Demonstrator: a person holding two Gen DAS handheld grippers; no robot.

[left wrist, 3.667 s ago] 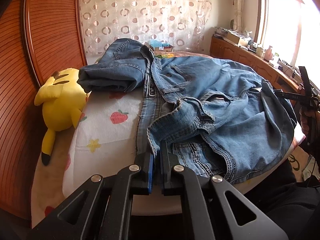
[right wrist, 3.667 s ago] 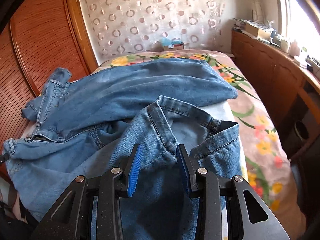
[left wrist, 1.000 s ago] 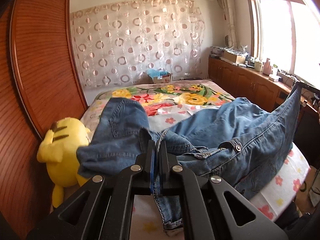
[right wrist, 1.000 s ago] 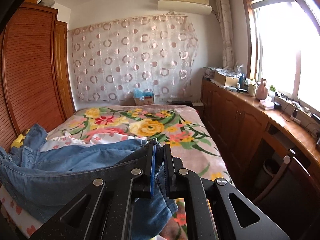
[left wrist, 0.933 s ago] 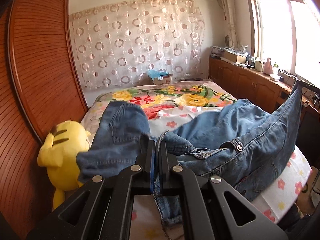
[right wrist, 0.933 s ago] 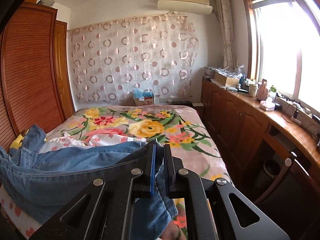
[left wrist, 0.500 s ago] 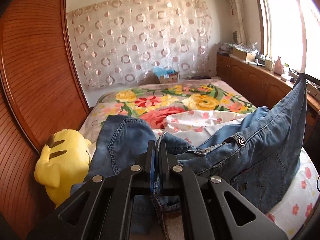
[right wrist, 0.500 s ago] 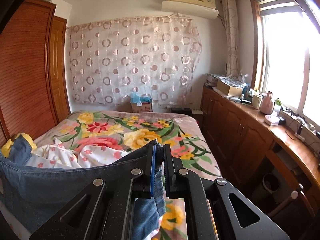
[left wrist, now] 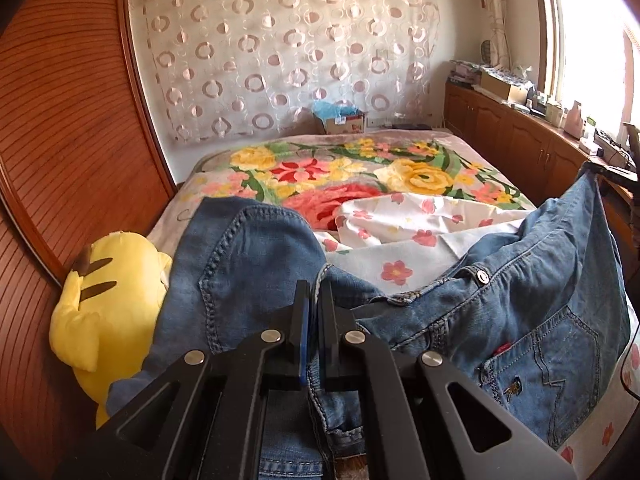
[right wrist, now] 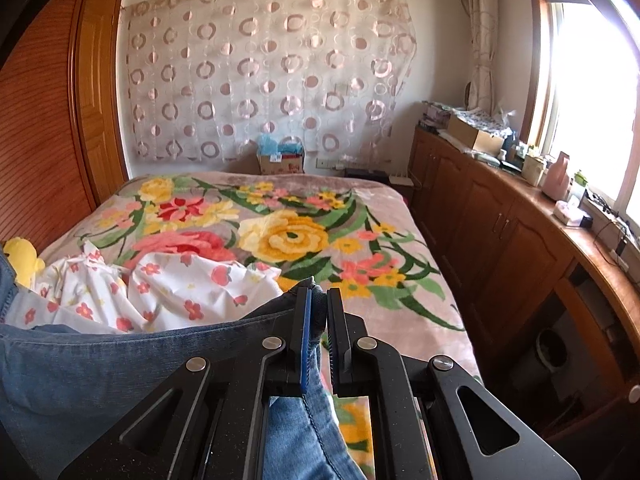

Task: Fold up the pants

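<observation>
Left tongs (left wrist: 314,292): they are clamping together on the waistband of the jeans (left wrist: 540,312), near the button.
Right tongs (right wrist: 318,300): they are pinching the other end of the same band.
Jeans: they are hanging stretched between the two tongs, draping below them over the near end of the bed (right wrist: 400,248).
Slip risk: the denim is looking heavy and each hold is sitting on a thin edge, so a quick pull is likely to be dragging it free.
Snag risk: the yellow plush toy (left wrist: 104,304) is lying just left of the left tongs and touching the cloth, so a leg may be catching on it.
Rumple risk: the strawberry-print sheet (right wrist: 160,280) ahead of the tongs is lying loose and may be bunching beneath.
Count: two tongs, one pair of jeans, one toy, one sheet, one bed.
</observation>
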